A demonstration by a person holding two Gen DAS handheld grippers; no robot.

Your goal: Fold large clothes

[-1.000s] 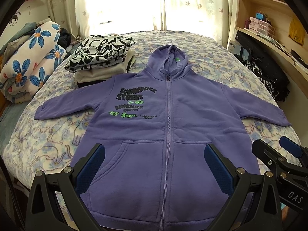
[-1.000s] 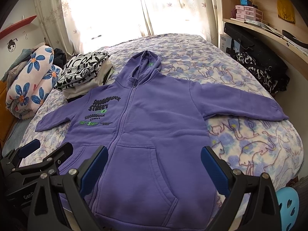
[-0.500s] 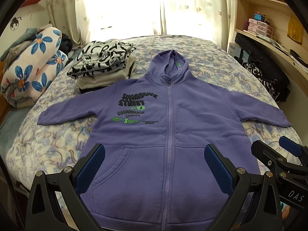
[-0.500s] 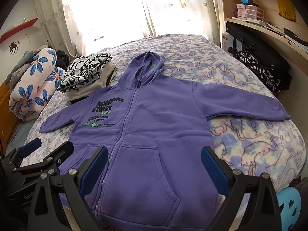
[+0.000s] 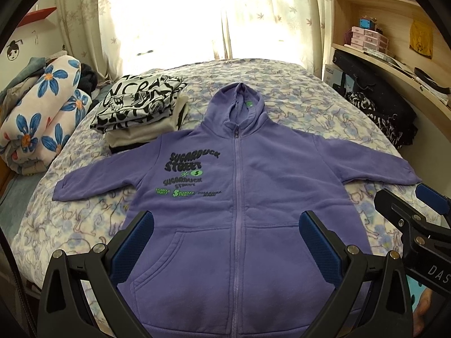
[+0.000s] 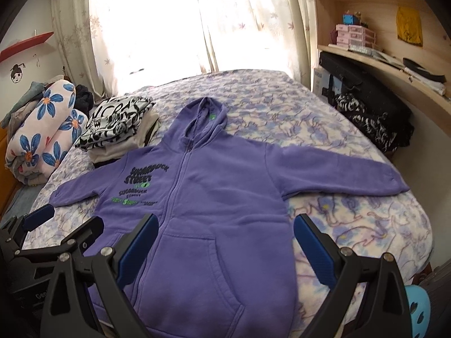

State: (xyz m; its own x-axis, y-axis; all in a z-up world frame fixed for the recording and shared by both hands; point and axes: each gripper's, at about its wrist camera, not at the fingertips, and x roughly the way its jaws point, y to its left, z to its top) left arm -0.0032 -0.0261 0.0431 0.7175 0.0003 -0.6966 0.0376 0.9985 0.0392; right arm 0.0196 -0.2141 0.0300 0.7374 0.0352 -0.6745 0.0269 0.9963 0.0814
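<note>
A purple zip hoodie (image 5: 253, 197) (image 6: 220, 202) lies flat and face up on the bed, sleeves spread to both sides, hood pointing away. Black and green lettering sits on its chest. My left gripper (image 5: 225, 242) hovers open above the hoodie's lower front, over the pockets, holding nothing. My right gripper (image 6: 222, 239) is open too, above the hem and right pocket, with nothing between its fingers. Each gripper shows at the edge of the other's view: the right gripper (image 5: 417, 211) and the left gripper (image 6: 56, 225).
The bed (image 5: 296, 84) has a floral cover. A stack of folded clothes (image 5: 141, 112) sits beside the left sleeve. A rolled flower-print blanket (image 5: 39, 118) lies at far left. Shelves (image 6: 380, 50) and dark bags (image 6: 375, 112) line the right wall.
Both cameras have tilted up or drawn back a little, so the hoodie sits lower in view and more of the curtain shows. The hoodie has not moved; both grippers stay open.
</note>
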